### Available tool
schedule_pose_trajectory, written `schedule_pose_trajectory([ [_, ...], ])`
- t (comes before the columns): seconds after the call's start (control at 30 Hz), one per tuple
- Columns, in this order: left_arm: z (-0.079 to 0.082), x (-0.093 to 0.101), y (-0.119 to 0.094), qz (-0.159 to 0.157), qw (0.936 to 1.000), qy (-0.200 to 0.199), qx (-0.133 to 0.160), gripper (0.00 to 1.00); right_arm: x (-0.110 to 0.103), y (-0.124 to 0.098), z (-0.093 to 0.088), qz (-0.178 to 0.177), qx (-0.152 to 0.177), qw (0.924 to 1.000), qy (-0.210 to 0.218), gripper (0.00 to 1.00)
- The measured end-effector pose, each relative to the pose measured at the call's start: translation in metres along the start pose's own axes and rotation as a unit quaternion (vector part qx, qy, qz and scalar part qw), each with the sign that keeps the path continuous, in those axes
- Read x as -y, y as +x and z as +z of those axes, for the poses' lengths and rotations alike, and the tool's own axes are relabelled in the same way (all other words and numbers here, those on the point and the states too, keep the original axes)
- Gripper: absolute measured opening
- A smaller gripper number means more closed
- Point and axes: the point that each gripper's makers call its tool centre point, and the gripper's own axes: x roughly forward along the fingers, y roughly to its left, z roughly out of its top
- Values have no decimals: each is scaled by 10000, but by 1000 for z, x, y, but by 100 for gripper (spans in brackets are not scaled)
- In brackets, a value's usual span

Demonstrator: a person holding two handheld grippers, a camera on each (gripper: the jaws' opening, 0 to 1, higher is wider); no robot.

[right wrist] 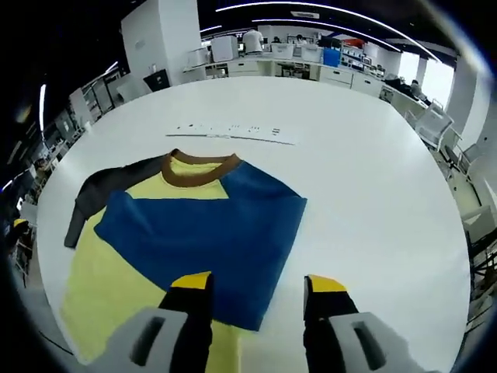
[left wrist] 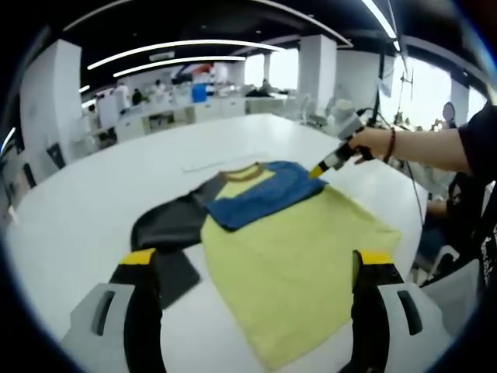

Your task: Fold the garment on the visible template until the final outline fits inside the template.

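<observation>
While the left gripper (left wrist: pixel 256 268) stands with jaws apart at the frame's bottom, the garment (left wrist: pixel 287 249) lies mid-frame on the white table (left wrist: pixel 93 202), its blue sleeve (left wrist: pixel 260 194) folded across the yellow body. At upper right, the right gripper (left wrist: pixel 318 171), jaws apart and empty, hovers by that sleeve.

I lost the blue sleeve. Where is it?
In the right gripper view, the blue sleeve lies folded across the yellow shirt, just below the brown collar.
</observation>
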Motion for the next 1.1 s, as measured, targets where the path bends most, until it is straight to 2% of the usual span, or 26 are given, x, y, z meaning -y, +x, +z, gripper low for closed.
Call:
schedule_pose_trajectory([
  [0.4, 3, -1, -3, 42, 10000, 53, 45, 99, -2, 5, -21, 115, -127, 9995, 281, 32],
  [0.9, 1, -1, -3, 47, 10000, 77, -5, 99, -2, 3, -32, 163, -167, 9980, 586, 22],
  [1.1, -1, 0, -3, 42, 9999, 96, -46, 99, -6, 5, -33, 241, -161, 9969, 736, 12],
])
